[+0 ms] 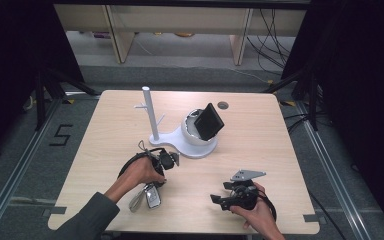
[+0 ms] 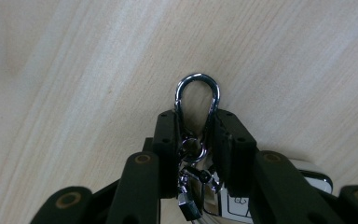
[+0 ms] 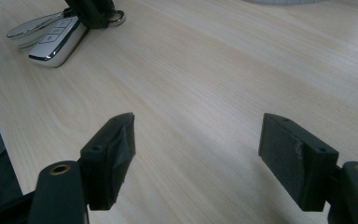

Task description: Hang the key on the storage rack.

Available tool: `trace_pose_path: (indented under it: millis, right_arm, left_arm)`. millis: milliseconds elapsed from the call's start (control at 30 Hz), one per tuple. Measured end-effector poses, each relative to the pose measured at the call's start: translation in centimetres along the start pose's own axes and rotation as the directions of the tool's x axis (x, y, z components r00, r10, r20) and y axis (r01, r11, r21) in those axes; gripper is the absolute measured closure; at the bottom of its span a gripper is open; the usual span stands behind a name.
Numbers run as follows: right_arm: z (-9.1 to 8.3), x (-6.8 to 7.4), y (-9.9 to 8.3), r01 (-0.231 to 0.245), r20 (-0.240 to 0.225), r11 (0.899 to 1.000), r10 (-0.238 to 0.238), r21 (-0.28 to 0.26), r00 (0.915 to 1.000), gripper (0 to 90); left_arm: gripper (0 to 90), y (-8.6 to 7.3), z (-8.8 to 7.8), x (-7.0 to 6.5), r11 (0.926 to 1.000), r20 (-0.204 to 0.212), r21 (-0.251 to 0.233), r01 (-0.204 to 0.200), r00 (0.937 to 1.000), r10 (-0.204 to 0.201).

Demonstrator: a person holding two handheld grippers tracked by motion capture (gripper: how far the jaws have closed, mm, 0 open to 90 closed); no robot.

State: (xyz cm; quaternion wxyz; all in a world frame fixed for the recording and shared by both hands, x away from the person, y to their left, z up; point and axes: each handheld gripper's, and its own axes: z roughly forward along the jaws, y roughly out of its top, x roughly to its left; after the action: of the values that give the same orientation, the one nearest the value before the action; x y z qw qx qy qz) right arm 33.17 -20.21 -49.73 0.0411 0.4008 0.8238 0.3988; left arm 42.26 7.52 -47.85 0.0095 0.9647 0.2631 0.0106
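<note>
A silver carabiner (image 2: 197, 95) carries a ring with a white and silver key fob (image 2: 242, 205) and a flat silver key. My left gripper (image 2: 197, 135) is shut on the carabiner's lower half, right above the wooden table. From above, the left gripper (image 1: 155, 182) sits near the front left, with the key fob (image 1: 152, 197) lying just below the hand. My right gripper (image 3: 196, 144) stands open over bare wood with nothing between its jaws. In the high view the right gripper (image 1: 220, 192) is at the front right. It looks toward the key fob (image 3: 56, 39).
A white stand (image 1: 192, 147) with an upright post (image 1: 150, 115) and short pegs stands at the table's middle. Its bowl-shaped holder carries a tilted black block (image 1: 209, 121). A round cable hole (image 1: 223, 105) lies near the far edge. The front edge of the table (image 1: 180, 227) is close to both hands.
</note>
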Motion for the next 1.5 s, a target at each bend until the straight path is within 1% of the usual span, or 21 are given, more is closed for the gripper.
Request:
trace_pose_path:
  millis: [67,100,167,200,300,367,400,500,533,833,867,1067,1100,1133,1167,1200,1333,1367,1400,1467,1500]
  right_arm:
    - [0.0,0.0,0.0,0.003,0.0,1.0,-0.003,0.002,1.0,28.0]
    - [0.0,0.1,0.0,-0.012,-0.003,1.0,0.012,0.002,0.9999,28.1]
    - [0.0,-0.1,0.0,0.006,-0.002,1.0,-0.006,0.0,1.0,28.2]
    - [-0.1,0.1,0.0,-0.011,-0.003,1.0,0.011,0.006,0.9999,28.2]
    - [-0.1,0.1,0.0,-0.009,-0.002,1.0,0.009,0.003,1.0,28.2]
    - [-0.1,0.1,0.0,-0.016,-0.005,1.0,0.016,0.006,0.9999,28.2]
    - [-0.1,-0.1,0.0,-0.001,0.0,1.0,0.001,0.001,1.0,28.2]
    - [-0.1,0.1,0.0,-0.017,-0.004,1.0,0.017,0.005,0.9998,28.3]
    - [-0.1,-0.1,0.0,-0.005,0.0,1.0,0.005,0.0,1.0,28.2]
    - [-0.1,-0.1,0.0,-0.002,0.001,1.0,0.002,0.005,1.0,28.2]
    - [-0.1,-0.1,0.0,-0.002,0.002,1.0,0.002,0.005,1.0,28.2]
    - [-0.1,-0.1,0.0,-0.002,0.002,1.0,0.002,0.004,1.0,28.2]
    - [-0.1,0.0,0.0,-0.014,0.0,1.0,0.014,0.007,0.9999,28.2]
    - [0.0,-0.1,0.0,0.004,-0.001,1.0,-0.004,0.002,1.0,28.2]
    - [0.0,-0.1,0.0,0.004,-0.001,1.0,-0.004,0.002,1.0,28.2]
    - [-0.1,-0.1,0.0,-0.008,0.002,1.0,0.008,0.006,1.0,28.2]
    - [0.0,-0.1,0.0,-0.004,0.0,1.0,0.004,0.01,1.0,28.2]
    - [0.0,-0.1,0.0,-0.004,0.0,1.0,0.004,0.01,1.0,28.2]
    - [0.0,-0.1,0.0,-0.004,0.0,1.0,0.004,0.01,1.0,28.3]
    - [0.0,0.0,0.0,-0.017,-0.002,1.0,0.017,0.013,0.9999,28.3]
    - [0.1,-0.2,0.0,0.0,-0.003,1.0,0.0,0.008,1.0,28.3]
  left_arm:
    - [71.5,0.0,0.0,0.0,0.9999,0.002,-0.003,-0.012,0.9999,0.012]
    - [71.9,0.0,0.0,0.0,0.9999,0.006,-0.001,-0.016,0.9999,0.016]
    - [72.8,-0.1,0.0,0.0,0.9999,0.015,-0.005,-0.014,0.9998,0.014]
    - [73.4,-0.1,0.0,0.0,0.9998,0.019,-0.005,-0.019,0.9996,0.019]
    - [73.7,-0.1,0.0,0.1,0.9991,0.012,-0.015,-0.039,0.9992,0.039]
    - [73.6,-0.3,0.0,0.2,0.9994,0.028,-0.029,-0.02,0.9994,0.02]
    - [73.6,-0.3,-0.1,0.4,0.9989,0.03,-0.034,-0.032,0.999,0.033]
    - [73.7,-0.4,-0.3,0.5,0.9986,0.034,-0.044,-0.03,0.9989,0.031]
    - [73.7,-0.6,-0.5,0.5,0.9981,0.047,-0.055,-0.026,0.9985,0.029]
    - [73.6,-1.2,-1.4,1.0,0.9951,0.051,-0.098,-0.009,0.9986,0.014]
    - [73.6,-1.4,-1.8,1.2,0.9929,0.059,-0.119,0.006,0.9983,0.001]
    - [73.5,-2.0,-3.0,1.6,0.9894,0.048,-0.144,0.019,0.9988,-0.012]
    - [73.5,-2.1,-3.3,1.7,0.9873,0.045,-0.156,0.028,0.9988,-0.022]
    - [73.4,-2.4,-3.8,2.0,0.984,0.036,-0.175,0.033,0.999,-0.027]
    - [73.5,-2.4,-3.8,2.0,0.984,0.036,-0.175,0.033,0.999,-0.027]
    - [73.5,-2.5,-4.4,2.1,0.9798,0.032,-0.196,0.042,0.9988,-0.036]
    - [73.3,-3.1,-5.6,2.5,0.9687,0.018,-0.242,0.056,0.9984,-0.053]
    - [73.3,-3.1,-5.6,2.5,0.9687,0.018,-0.242,0.056,0.9984,-0.053]
    - [73.3,-3.2,-6.0,2.7,0.9637,0.009,-0.26,0.062,0.998,-0.062]
    - [73.3,-3.4,-6.6,2.8,0.9602,0.006,-0.271,0.068,0.9976,-0.069]
    - [73.3,-3.5,-6.8,2.9,0.9578,0.002,-0.279,0.069,0.9975,-0.071]
